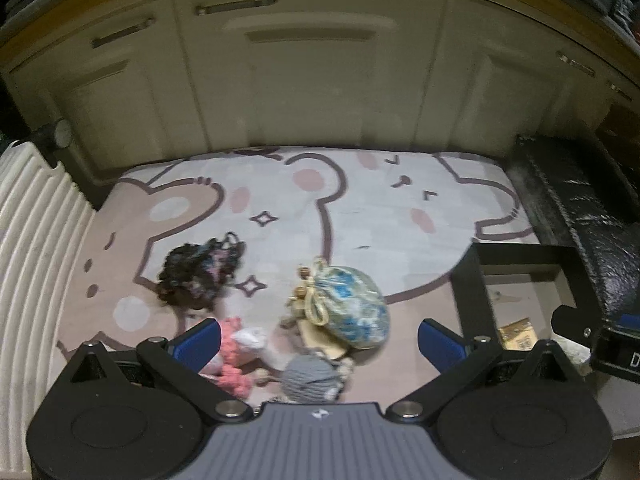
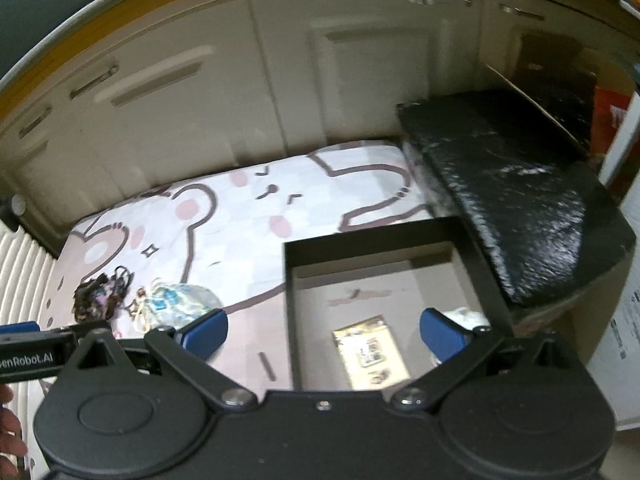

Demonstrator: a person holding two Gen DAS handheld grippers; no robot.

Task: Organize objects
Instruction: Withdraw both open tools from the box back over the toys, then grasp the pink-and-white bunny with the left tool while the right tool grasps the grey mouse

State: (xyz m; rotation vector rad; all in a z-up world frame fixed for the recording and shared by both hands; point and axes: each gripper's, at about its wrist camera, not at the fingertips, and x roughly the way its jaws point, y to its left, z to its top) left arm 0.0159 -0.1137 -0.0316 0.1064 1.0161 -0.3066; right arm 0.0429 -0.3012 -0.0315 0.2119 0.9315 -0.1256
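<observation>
On the bear-print mat (image 1: 360,208) lie a dark floral pouch (image 1: 200,276), a blue-green drawstring pouch (image 1: 352,308), a pink crochet piece (image 1: 236,344) and a grey knitted ball (image 1: 310,376). My left gripper (image 1: 320,344) hovers over the last three, open, with nothing gripped. My right gripper (image 2: 324,336) is open and empty above the left rim of an open black box (image 2: 372,232). In the box lie a yellow card (image 2: 370,354) and a white bundle (image 2: 466,318). The two pouches, dark (image 2: 102,294) and blue-green (image 2: 176,300), show at the left of the right wrist view.
The box's black lid (image 2: 520,200) leans up behind it on the right. Cream cabinet doors (image 1: 300,80) close off the far side of the mat. A ribbed white rug (image 1: 32,240) borders the left. A person's hand (image 2: 10,432) shows at the lower left.
</observation>
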